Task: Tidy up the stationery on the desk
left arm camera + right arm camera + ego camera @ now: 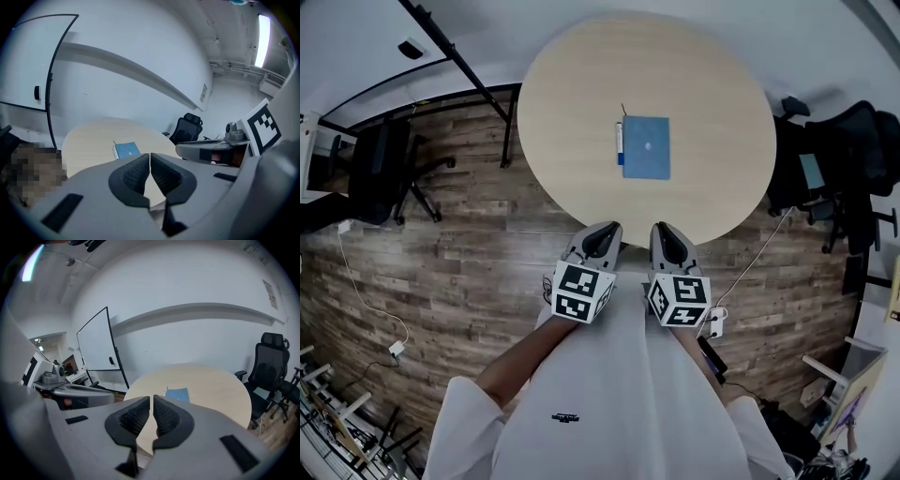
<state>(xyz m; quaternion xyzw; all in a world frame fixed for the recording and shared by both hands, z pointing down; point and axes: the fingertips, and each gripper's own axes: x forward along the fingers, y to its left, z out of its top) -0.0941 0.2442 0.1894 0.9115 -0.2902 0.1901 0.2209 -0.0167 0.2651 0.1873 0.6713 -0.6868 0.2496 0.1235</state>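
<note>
In the head view, the person's white shirt [619, 394] is nearest, filling the bottom. Both forearms reach forward to the left gripper [605, 232] and right gripper [664, 230], which sit side by side at the near rim of a round wooden table [572, 94]. A blue notebook [646, 147] lies flat near the table's middle, with a pen [620, 141] just beside its left edge. Both are well apart from the grippers.

In the left gripper view, its ribbed pads [136, 173] meet at the tips with nothing between them. The notebook and pen lie beyond on the tabletop, and a black office chair [189, 126] stands behind.

In the right gripper view, the jaws are drawn together to a thin slit and hold nothing. The notebook lies just past their tips. A whiteboard [96, 341] stands at the left.
</note>
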